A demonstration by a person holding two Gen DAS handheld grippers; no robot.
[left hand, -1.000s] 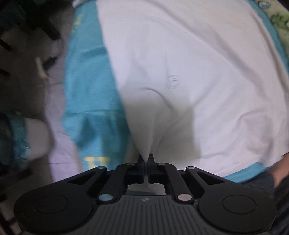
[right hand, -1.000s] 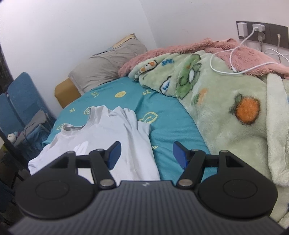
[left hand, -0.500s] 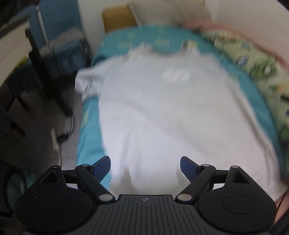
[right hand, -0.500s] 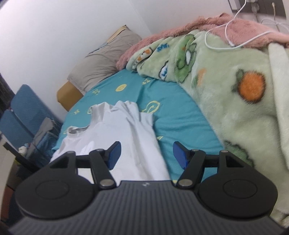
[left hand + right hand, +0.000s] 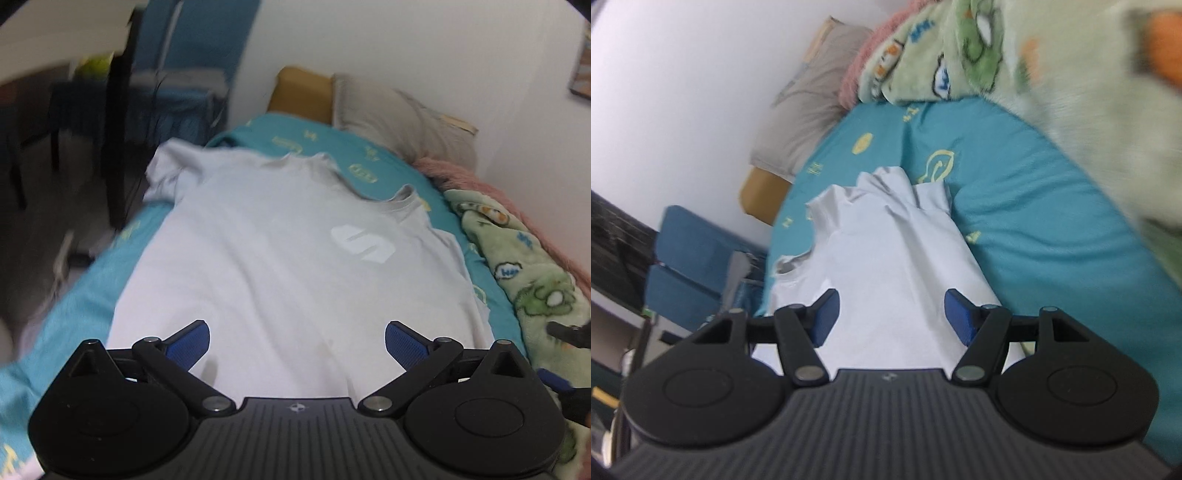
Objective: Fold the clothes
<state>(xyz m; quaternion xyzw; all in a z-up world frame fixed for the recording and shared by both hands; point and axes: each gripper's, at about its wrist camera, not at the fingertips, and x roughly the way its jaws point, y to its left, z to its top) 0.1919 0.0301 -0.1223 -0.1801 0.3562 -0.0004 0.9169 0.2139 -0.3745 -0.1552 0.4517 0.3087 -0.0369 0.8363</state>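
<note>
Released since a second ago, our left claw (image 5: 297,341) is opening, empty; right claw (image 5: 891,320) wide, empty. White cotton T-shirt (image 5: 295,266) lies along the bed's (image 5: 1034,206) left edge; dragging could slide it off.

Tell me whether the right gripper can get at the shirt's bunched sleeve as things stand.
Probably yes. The right gripper is open and empty, and only flat white shirt lies between it and the bunched sleeve; nothing else is in the way.
</note>
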